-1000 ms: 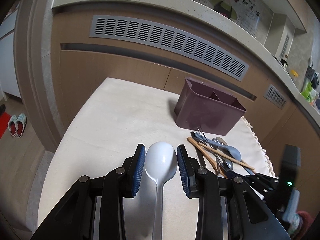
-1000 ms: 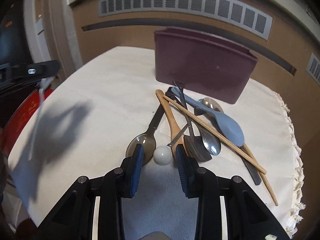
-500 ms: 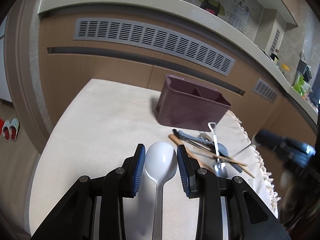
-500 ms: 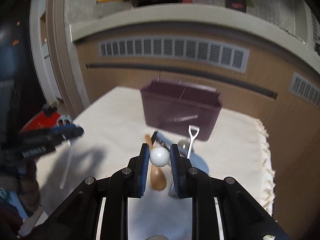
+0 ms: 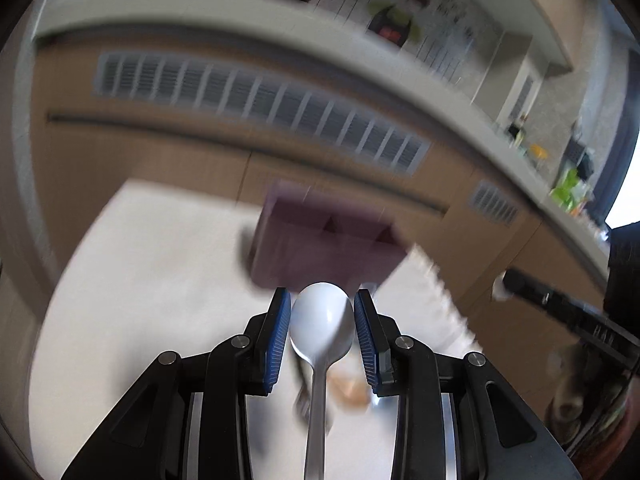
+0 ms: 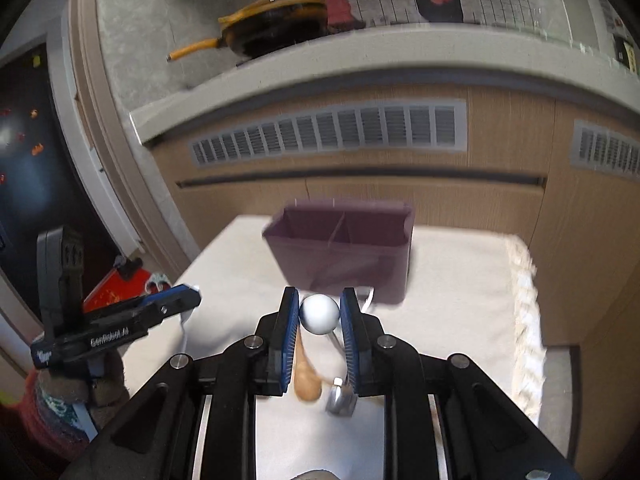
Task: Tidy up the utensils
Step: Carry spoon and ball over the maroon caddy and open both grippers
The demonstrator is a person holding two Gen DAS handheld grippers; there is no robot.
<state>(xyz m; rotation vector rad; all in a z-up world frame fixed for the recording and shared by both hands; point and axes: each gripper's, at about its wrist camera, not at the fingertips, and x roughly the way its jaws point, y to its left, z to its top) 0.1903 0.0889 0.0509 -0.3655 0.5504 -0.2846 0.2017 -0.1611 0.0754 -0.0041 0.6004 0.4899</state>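
Note:
My left gripper [image 5: 322, 334] is shut on a white plastic spoon [image 5: 322, 322], bowl forward, held above the table just short of the purple divided utensil box [image 5: 324, 248]. My right gripper [image 6: 319, 330] is shut on a utensil with a white ball end [image 6: 319, 314], lifted above the table in front of the same box [image 6: 344, 248]. A wooden spoon [image 6: 306, 380] and a metal utensil [image 6: 340, 398] lie on the cloth below the right gripper. The left gripper [image 6: 120, 324] shows at the left of the right wrist view. The left view is blurred.
The table carries a cream cloth [image 6: 460, 280] with a fringed right edge [image 6: 524, 300]. Wooden cabinets with grey vents [image 6: 332, 132] stand behind it. A yellow-handled pan [image 6: 272, 24] sits on the counter above. The right gripper's arm [image 5: 560, 308] shows at the right.
Both grippers have risen and moved toward the purple box. The right gripper has closed on the ball-ended utensil and lifted it off the pile.

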